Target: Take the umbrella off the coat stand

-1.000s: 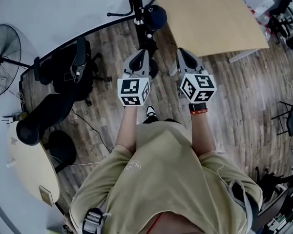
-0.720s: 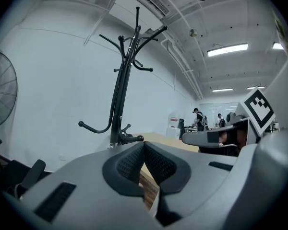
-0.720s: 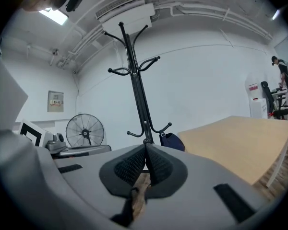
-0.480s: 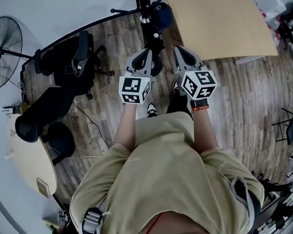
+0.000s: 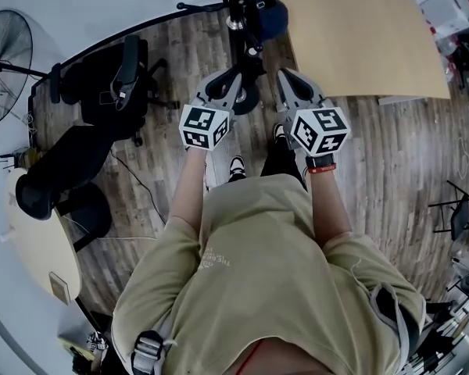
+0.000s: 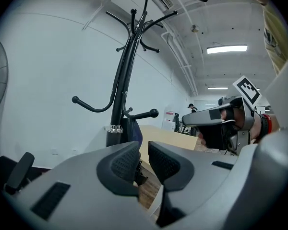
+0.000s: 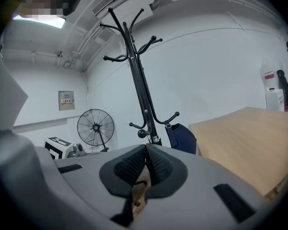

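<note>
The black coat stand (image 5: 234, 6) rises straight ahead of me, and its pole (image 6: 121, 85) fills the middle of the left gripper view. A folded dark blue umbrella (image 5: 267, 18) hangs from a low hook on its right side; its cloth (image 7: 181, 137) shows beside the pole (image 7: 143, 97). My left gripper (image 5: 221, 88) sits just short of the stand. Its jaws (image 6: 144, 159) are opening, slightly apart, with nothing between them. My right gripper (image 5: 291, 91) is level with it, below the umbrella. Its pads (image 7: 146, 159) are closed together on nothing.
A light wooden table (image 5: 359, 30) stands right of the stand. A black office chair (image 5: 102, 92) and a floor fan (image 5: 4, 61) are to the left. A pale round table (image 5: 39, 248) lies at the lower left. The person's feet (image 5: 237, 166) are on the wooden floor.
Both grippers have come closer to the coat stand, and the left one has shifted a little to the left. The stand and umbrella now sit nearer in the head view.
</note>
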A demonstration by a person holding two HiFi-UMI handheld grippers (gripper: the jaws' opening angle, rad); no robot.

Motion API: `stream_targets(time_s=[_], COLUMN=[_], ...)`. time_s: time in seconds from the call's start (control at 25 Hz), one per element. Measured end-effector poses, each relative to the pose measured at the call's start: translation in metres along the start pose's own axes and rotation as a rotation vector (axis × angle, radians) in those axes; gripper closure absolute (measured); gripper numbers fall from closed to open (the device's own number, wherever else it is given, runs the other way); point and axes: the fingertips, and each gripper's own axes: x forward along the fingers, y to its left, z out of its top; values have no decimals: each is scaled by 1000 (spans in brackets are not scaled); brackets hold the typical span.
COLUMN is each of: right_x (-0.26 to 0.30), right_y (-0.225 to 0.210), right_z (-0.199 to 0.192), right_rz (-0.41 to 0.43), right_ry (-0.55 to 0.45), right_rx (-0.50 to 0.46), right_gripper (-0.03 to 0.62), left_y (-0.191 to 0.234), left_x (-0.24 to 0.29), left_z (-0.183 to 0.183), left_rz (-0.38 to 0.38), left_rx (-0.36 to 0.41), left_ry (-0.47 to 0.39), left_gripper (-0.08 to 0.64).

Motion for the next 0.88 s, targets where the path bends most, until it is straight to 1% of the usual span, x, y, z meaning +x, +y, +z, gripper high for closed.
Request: stream_targets(time_s=[0.16, 0.24, 0.28, 0.52, 0.68, 0.88], right_x=[9, 13, 15, 24, 25, 21], right_y=[2, 4, 4, 3, 2, -2], right_z=[-10, -15, -18, -33, -35, -39], right_rz=[19, 25, 28, 40, 46, 46], right_ry=[14, 18, 22, 47, 56, 57], right_rx=[6, 2, -2, -25, -25, -4], right_gripper=[577, 577, 577, 577, 577, 577], left_y=[12, 14, 15, 26, 28, 18], left_x=[14, 22, 26, 47, 59, 78], left_z=[-18, -28, -33, -57, -64, -72], left_rz=[-12, -31, -40, -78, -104, -146], left_rx=[51, 69, 73, 78, 83, 138], left_ry=[36, 44, 47, 71, 71, 78], left_gripper=[477, 449, 429, 374, 342, 302])
